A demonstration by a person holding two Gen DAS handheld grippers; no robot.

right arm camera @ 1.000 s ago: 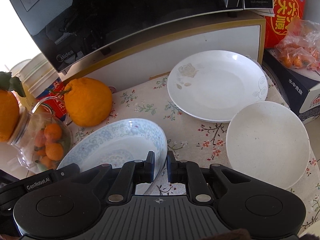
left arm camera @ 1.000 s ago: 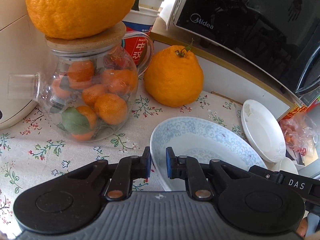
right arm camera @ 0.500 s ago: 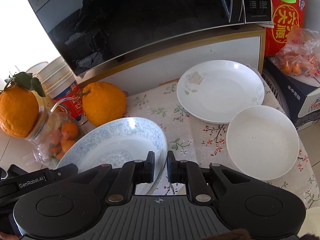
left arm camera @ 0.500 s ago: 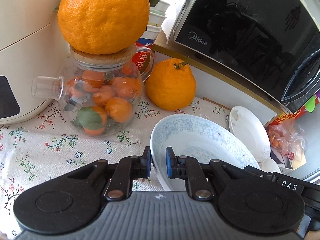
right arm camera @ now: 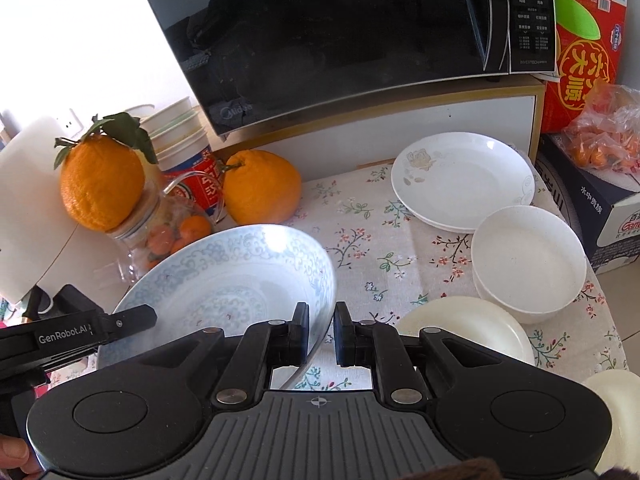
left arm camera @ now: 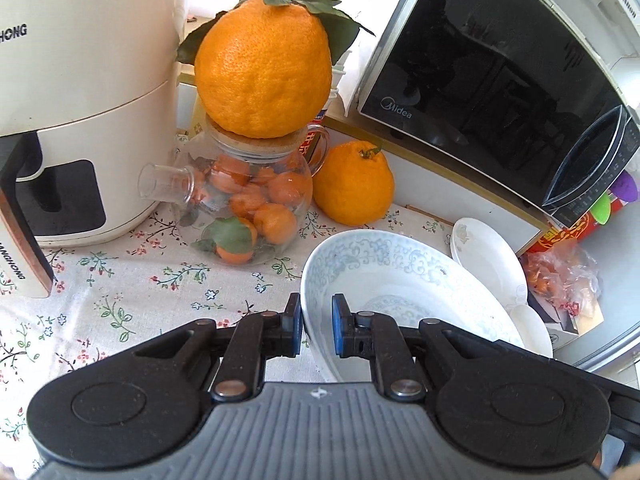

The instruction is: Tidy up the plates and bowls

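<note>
Both grippers clamp the same blue-patterned plate, held up off the worktop and tilted. The left gripper has its jaws closed on the plate's left rim, rim pinched between the blue pads. The right gripper has its jaws closed on the right rim, though the edge looks closer to the left pad there, contact on the other pad hard to confirm.

From the right wrist view: at 4 o'clock of the gripper, just beside it, a cream plate lies flat on the floral cloth. At 2 o'clock, touching or overlapping that plate's far edge, white bowls sit stacked. Further at 1 o'clock, a white plate with a flower print rests on another plate, near the bowls.

Beyond the held plate at 11 o'clock, a glass jar of small oranges stands with a large orange on its cork lid. A second large orange sits just beside the jar on the worktop. Cream appliance at 10 o'clock, left of the jar. Paper cups stacked behind the jar. Black microwave at 12 o'clock on a white shelf unit, farthest back. Red box and bag of oranges at far 2 o'clock.
</note>
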